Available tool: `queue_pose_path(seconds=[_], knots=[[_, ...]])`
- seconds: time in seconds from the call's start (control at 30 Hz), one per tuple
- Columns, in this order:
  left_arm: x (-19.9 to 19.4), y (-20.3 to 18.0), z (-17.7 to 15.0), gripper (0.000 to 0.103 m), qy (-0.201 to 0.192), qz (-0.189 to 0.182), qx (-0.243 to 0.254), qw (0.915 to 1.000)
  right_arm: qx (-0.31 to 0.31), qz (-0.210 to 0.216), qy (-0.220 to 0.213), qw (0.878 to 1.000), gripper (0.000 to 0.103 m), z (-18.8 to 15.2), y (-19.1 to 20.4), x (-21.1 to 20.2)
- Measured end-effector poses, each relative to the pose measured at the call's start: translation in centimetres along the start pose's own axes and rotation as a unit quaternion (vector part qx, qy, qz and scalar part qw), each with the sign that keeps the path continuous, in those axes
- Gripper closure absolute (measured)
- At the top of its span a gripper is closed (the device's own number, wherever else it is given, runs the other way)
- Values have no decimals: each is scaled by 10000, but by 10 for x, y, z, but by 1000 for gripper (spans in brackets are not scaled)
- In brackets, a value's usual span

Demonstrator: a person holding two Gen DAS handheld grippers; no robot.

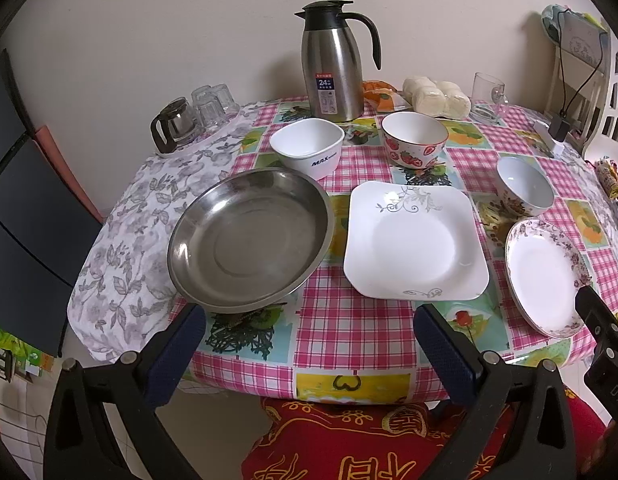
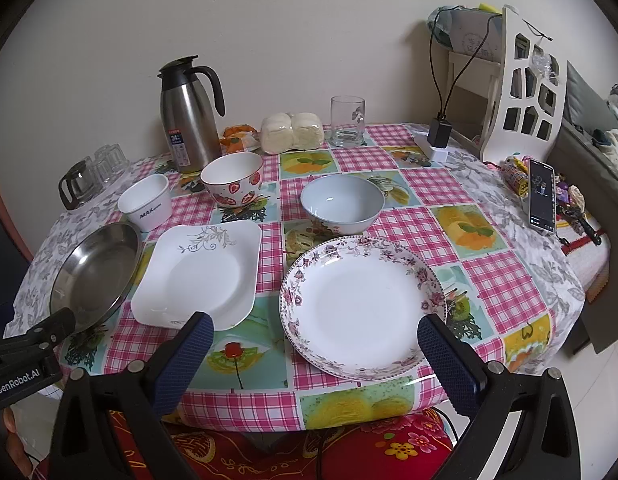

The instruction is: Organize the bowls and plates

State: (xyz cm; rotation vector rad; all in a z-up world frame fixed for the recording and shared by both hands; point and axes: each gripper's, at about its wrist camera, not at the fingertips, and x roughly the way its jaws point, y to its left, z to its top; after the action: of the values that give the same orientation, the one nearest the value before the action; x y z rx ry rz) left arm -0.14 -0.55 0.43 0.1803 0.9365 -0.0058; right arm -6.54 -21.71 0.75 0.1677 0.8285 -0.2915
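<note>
Round steel dish [image 1: 249,240] (square plate [image 1: 415,242] beside)

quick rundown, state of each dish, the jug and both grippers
steel pan: upright, empty
square plate: flat, empty
floral plate: flat, empty, nothing stacked on it
white MAX bowl: upright, empty
strawberry bowl: upright, empty
blue bowl: upright, empty
thermos jug: standing, lid shut
glass mug: upright, empty
left gripper: open, holding nothing
right gripper: open, holding nothing
</note>
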Motion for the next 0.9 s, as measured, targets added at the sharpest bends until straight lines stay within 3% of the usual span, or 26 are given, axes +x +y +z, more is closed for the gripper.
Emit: queue_pose_path(seconds=[0.9], knots=[[2,0,-1,0,38,39,-9,10000,1,-1,16,10000,0,-2,1,1]])
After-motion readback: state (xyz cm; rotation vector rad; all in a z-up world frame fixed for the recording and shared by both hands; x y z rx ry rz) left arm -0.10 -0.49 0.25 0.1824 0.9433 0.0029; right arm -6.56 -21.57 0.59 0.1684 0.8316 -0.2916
